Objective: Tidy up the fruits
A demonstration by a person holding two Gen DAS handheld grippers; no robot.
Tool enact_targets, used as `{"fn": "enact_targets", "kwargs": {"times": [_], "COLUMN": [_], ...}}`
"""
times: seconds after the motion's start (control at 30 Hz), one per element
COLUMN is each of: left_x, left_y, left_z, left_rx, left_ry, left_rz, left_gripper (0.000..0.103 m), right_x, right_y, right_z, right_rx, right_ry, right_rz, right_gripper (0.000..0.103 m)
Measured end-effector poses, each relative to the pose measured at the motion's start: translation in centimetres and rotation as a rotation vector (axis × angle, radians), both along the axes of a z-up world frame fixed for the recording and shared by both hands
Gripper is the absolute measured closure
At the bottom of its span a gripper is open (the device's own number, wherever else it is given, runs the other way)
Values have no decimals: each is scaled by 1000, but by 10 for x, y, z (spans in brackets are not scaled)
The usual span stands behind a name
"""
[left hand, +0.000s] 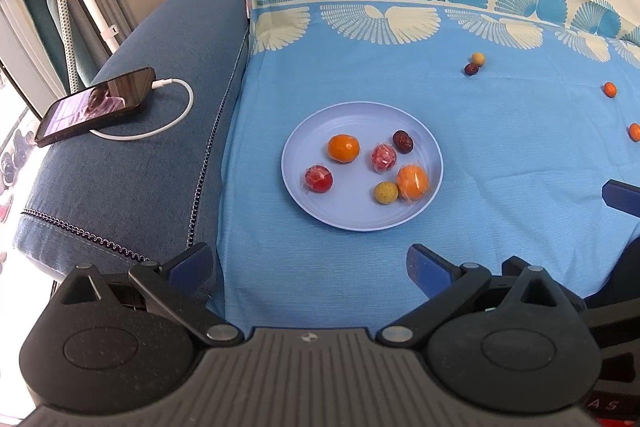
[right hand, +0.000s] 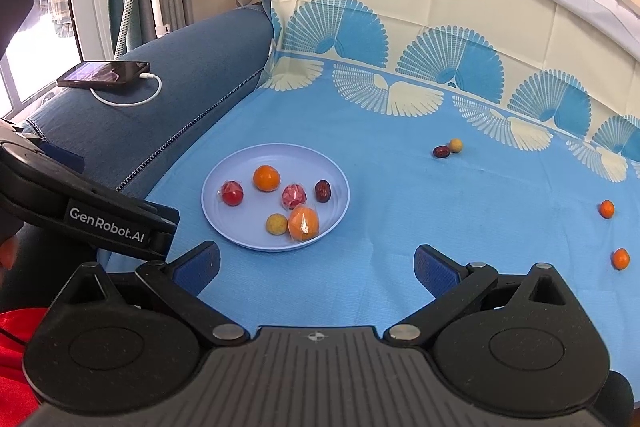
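Surface: blue patterned cloth [right hand: 400,227] spread over a sofa seat; no counter in view.
Left claw [left hand: 308,267]: released, jaws spread wide, nothing between them; it hovers above the cloth with the plate straight ahead.
Right claw [right hand: 316,267]: released, jaws spread wide, empty; the plate lies ahead and to its left.
Plate [left hand: 348,215]: pale blue, holding six pieces.
Loaded fruit: two oranges [left hand: 343,148], one of them in clear wrap; two red wrapped fruits [left hand: 319,179]; one dark red date-like fruit [left hand: 402,141]; one small yellow fruit [left hand: 386,192].
Loose fruit, far ahead of the right claw: a dark red fruit [right hand: 441,151] touching a small yellow one [right hand: 455,145].
Loose fruit, ahead and to the right of the right claw: two small orange fruits [right hand: 606,209], well apart from the plate.
Progress: judged more than half done; six pieces gathered, four left on the cloth.
Remaining: collect the four loose pieces; the right claw sits nearer to them.
Bystanders: a phone [left hand: 96,105] on a white charging cable [left hand: 176,107], resting on the sofa arm [left hand: 152,167] to the left of both claws.
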State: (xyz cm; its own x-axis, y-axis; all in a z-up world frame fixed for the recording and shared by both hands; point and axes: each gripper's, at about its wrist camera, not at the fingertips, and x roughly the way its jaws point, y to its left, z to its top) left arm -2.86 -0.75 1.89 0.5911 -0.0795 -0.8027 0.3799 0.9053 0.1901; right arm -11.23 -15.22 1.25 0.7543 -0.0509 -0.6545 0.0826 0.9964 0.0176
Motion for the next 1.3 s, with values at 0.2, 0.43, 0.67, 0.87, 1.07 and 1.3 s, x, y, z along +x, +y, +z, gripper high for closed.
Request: {"fn": "enact_targets", "kwargs": {"times": [0.2, 0.43, 0.67, 0.87, 1.07, 1.3], "left_x": [1, 4, 11, 19, 33, 63], "left_y": [0, -5, -17, -35, -59, -106], "left_z": [-3, -7, -12, -17, -22, -22], "left_rx": [8, 29, 52, 61, 48, 6], "left_ry": [7, 14, 43, 67, 124, 143], "left_rz": [4, 1, -11, -31, -48, -84], "left_gripper": [0, 0, 0, 0, 0, 0], "right_x": [1, 4, 5, 6, 6, 4], "right_y": [-2, -8, -18, -42, -76, -130], "right_z": [-3, -7, -11, -19, -28, -38], "right_rx": [14, 39, 70, 118, 128, 120], "right_ry": [10, 15, 10, 19, 18, 7], "right_rz": [-2, -17, -47, -124, -209, -341], "right_gripper": [1, 1, 1, 1, 1, 1]}}
